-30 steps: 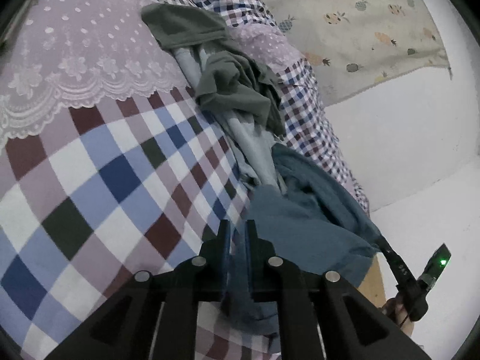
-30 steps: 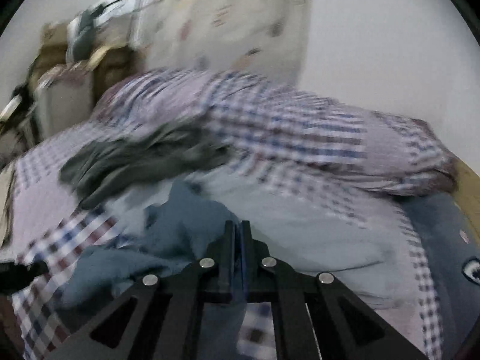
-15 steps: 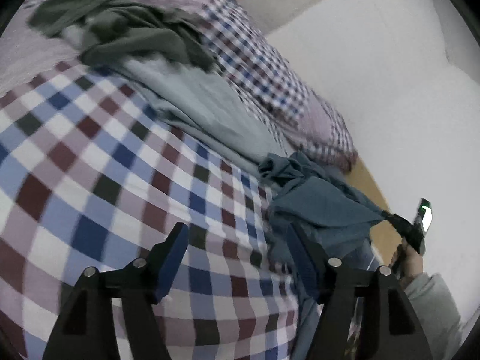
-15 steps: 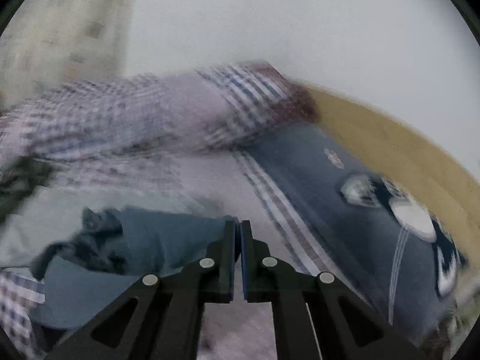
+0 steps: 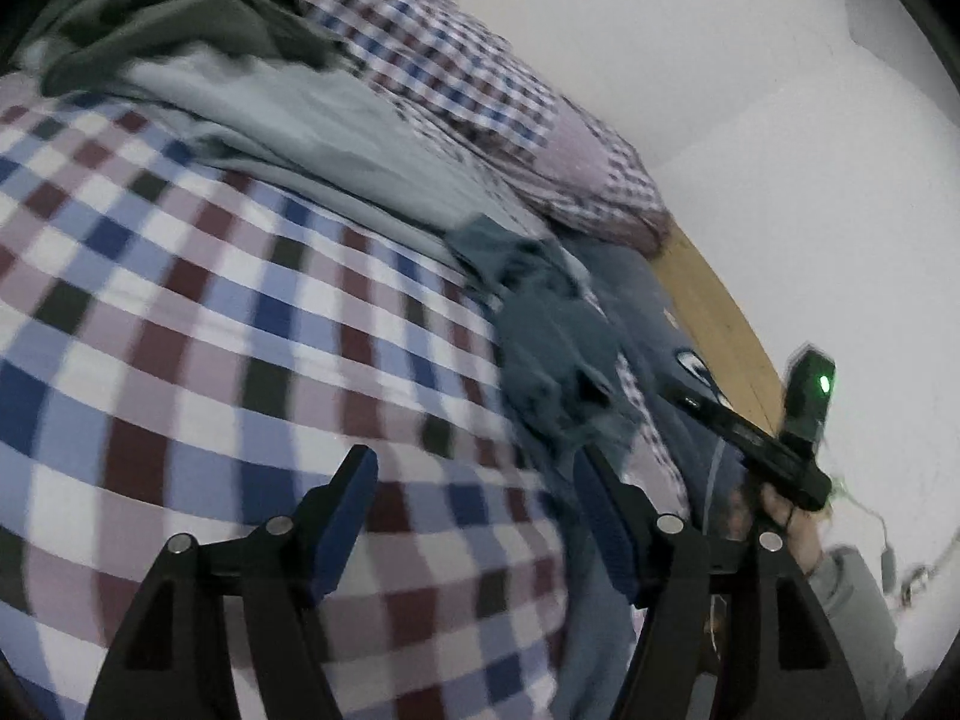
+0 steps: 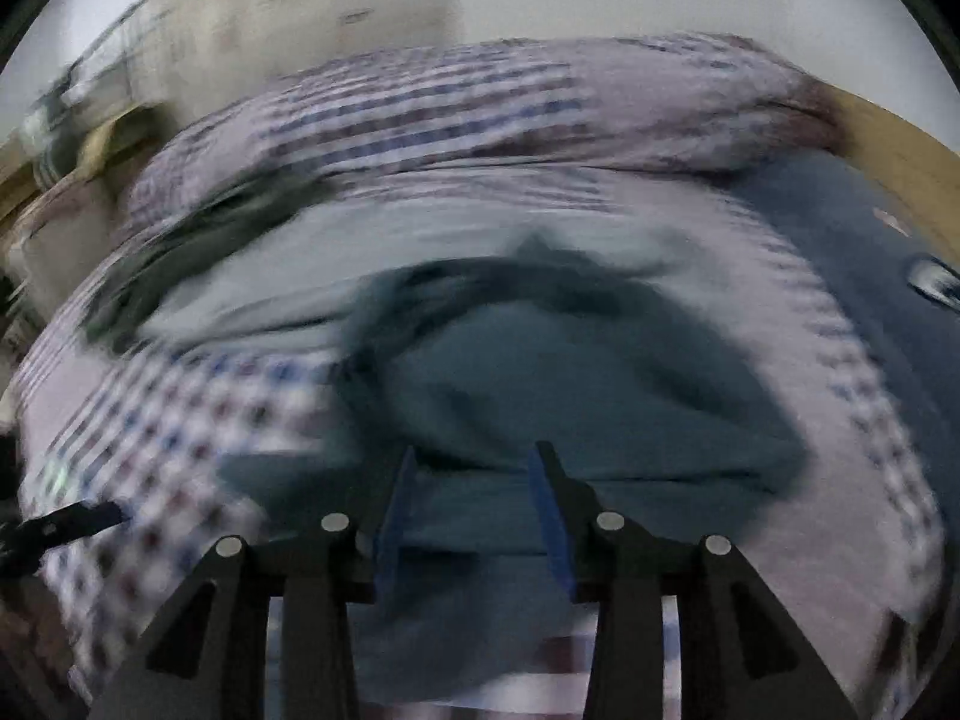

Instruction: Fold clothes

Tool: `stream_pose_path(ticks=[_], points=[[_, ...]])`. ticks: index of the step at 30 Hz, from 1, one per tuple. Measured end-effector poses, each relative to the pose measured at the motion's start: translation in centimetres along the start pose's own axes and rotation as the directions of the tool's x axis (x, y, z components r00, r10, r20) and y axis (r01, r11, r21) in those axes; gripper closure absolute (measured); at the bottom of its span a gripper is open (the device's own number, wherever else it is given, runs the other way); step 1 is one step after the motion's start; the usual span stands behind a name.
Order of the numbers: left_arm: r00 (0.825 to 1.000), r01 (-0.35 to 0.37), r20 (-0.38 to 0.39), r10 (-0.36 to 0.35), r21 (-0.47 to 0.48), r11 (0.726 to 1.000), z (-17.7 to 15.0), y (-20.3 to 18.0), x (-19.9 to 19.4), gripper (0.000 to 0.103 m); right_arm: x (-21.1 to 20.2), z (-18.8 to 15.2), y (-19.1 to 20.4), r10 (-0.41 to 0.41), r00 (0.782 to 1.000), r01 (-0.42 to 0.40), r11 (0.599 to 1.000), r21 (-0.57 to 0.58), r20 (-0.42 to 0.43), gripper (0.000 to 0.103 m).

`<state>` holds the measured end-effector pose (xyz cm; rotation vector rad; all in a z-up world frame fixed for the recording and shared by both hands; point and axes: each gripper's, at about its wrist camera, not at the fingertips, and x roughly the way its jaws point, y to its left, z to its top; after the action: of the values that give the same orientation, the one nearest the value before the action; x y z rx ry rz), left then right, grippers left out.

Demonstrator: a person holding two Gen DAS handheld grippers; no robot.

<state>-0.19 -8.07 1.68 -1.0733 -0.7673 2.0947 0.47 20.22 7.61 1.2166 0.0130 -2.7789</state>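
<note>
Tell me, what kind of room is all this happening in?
Most likely a bedroom. A bed covered in a checked blanket fills the view, with a checked pillow near the white wall and a wooden bed edge. Loose clothes, like a teal garment, lie on it.

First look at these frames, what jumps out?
The big checked bedspread fills the left wrist view, with a crumpled teal garment lying on it towards the right. Both tongs are open: the left tongs hover over the checks, and the right tongs sit over the same garment.
</note>
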Motion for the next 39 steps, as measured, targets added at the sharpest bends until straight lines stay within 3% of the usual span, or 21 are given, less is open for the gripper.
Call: stream_pose_path(ticks=[3, 7, 12, 18, 19, 21, 22, 25, 27, 30, 32, 34, 37, 38, 39], points=[[0.998, 0.024, -0.052, -0.022, 0.045, 0.999, -0.8, -1.3, 0.8, 0.032, 1.2, -0.1, 4.2, 0.059, 0.998, -0.062, 0.989, -0.135, -0.027, 0.056], [0.991, 0.060, -0.122, -0.047, 0.102, 0.993, -1.9, -3.1, 1.9, 0.032, 2.3, -1.7, 7.5, 0.059, 0.997, -0.069, 0.965, -0.254, -0.049, 0.054], [0.979, 0.095, -0.194, -0.063, 0.162, 0.982, -3.2, -5.1, 3.0, 0.032, 3.7, -2.1, 8.5, -0.001, 0.998, -0.017, 0.945, -0.326, -0.056, 0.054], [0.974, 0.086, -0.222, -0.042, 0.197, 0.977, -4.1, -5.9, 3.3, 0.032, 4.9, -1.6, 8.5, -0.067, 0.997, 0.050, 0.934, -0.353, -0.037, 0.055], [0.974, 0.085, -0.224, -0.041, 0.194, 0.977, -4.1, -5.9, 3.3, 0.032, 4.7, -1.5, 7.9, -0.062, 0.998, 0.051, 0.942, -0.331, -0.023, 0.058], [0.973, 0.085, -0.229, -0.040, 0.193, 0.978, -4.1, -6.0, 3.3, 0.032, 3.9, -1.1, 6.4, -0.045, 0.999, 0.046, 0.964, -0.261, 0.011, 0.077], [0.972, 0.085, -0.231, -0.038, 0.195, 0.977, -4.1, -6.1, 3.4, 0.032, 3.5, -0.9, 5.4, -0.033, 0.999, 0.039, 0.977, -0.212, 0.028, 0.101], [0.968, 0.088, -0.249, -0.036, 0.201, 0.976, -4.4, -6.7, 4.3, 0.032, 1.6, -0.1, 2.2, -0.014, 0.996, 0.022, 0.996, -0.087, 0.089, 0.102], [0.964, 0.095, -0.264, -0.039, 0.206, 0.974, -4.6, -7.2, 5.0, 0.032, -0.5, 0.4, -0.5, -0.046, 0.989, 0.048, 0.999, -0.013, 0.144, 0.102], [0.955, 0.098, -0.296, -0.026, 0.231, 0.968, -5.3, -8.4, 6.3, 0.032, -5.0, 1.2, -5.8, -0.150, 0.962, 0.129, 0.986, 0.105, 0.230, 0.102], [0.953, 0.081, -0.303, 0.000, 0.255, 0.963, -5.7, -8.9, 7.0, 0.032, -8.0, 1.3, -9.4, -0.235, 0.932, 0.188, 0.964, 0.189, 0.275, 0.102], [0.953, 0.059, -0.303, 0.031, 0.283, 0.957, -6.1, -9.5, 7.5, 0.032, -11.7, 0.9, -13.8, -0.343, 0.887, 0.248, 0.918, 0.309, 0.308, 0.102], [0.954, 0.040, -0.296, 0.045, 0.278, 0.960, -6.2, -9.5, 7.9, 0.033, -17.3, -1.0, -20.7, -0.511, 0.803, 0.312, 0.800, 0.513, 0.307, 0.102], [0.956, 0.036, -0.290, 0.046, 0.269, 0.962, -6.1, -9.4, 7.9, 0.042, -18.9, -1.9, -22.7, -0.554, 0.778, 0.321, 0.755, 0.572, 0.295, 0.102], [0.956, 0.023, -0.289, 0.055, 0.259, 0.966, -6.1, -9.3, 8.2, 0.066, -20.4, -3.3, -24.6, -0.597, 0.755, 0.328, 0.703, 0.631, 0.272, 0.102]])
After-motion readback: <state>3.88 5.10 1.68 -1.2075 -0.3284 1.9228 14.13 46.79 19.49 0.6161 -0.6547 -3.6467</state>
